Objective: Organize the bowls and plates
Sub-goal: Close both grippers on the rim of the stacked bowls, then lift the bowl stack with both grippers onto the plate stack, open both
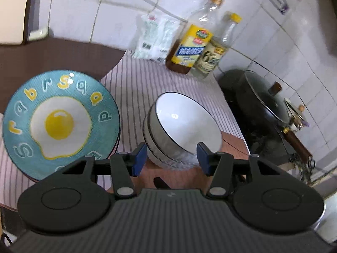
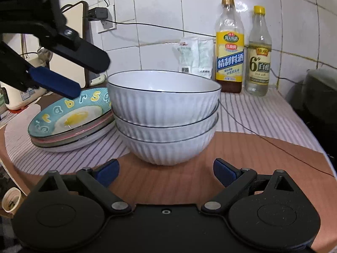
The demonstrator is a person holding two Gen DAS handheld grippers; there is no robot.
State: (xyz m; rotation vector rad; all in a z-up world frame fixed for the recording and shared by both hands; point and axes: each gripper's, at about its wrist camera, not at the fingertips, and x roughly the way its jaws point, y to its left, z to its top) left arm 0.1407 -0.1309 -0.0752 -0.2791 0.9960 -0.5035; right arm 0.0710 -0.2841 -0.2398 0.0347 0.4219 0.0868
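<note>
A stack of three white ribbed bowls (image 2: 166, 116) with dark rims stands on the wooden table; it also shows in the left wrist view (image 1: 185, 126). To its left lies a stack of plates (image 2: 69, 124), topped by a teal plate with a fried-egg picture (image 1: 60, 124). My left gripper (image 1: 171, 158) is open and empty, held above the near side of the bowl stack; it shows in the right wrist view (image 2: 69, 80) above the plates. My right gripper (image 2: 166, 171) is open and empty, low over the table just in front of the bowls.
A striped cloth (image 2: 263, 113) covers the back of the table. Two bottles (image 2: 229, 48) (image 2: 259, 52) and a white packet (image 2: 195, 57) stand by the tiled wall. A dark pot with a lid (image 1: 259, 97) sits at the right. A cable (image 2: 273, 145) crosses the table.
</note>
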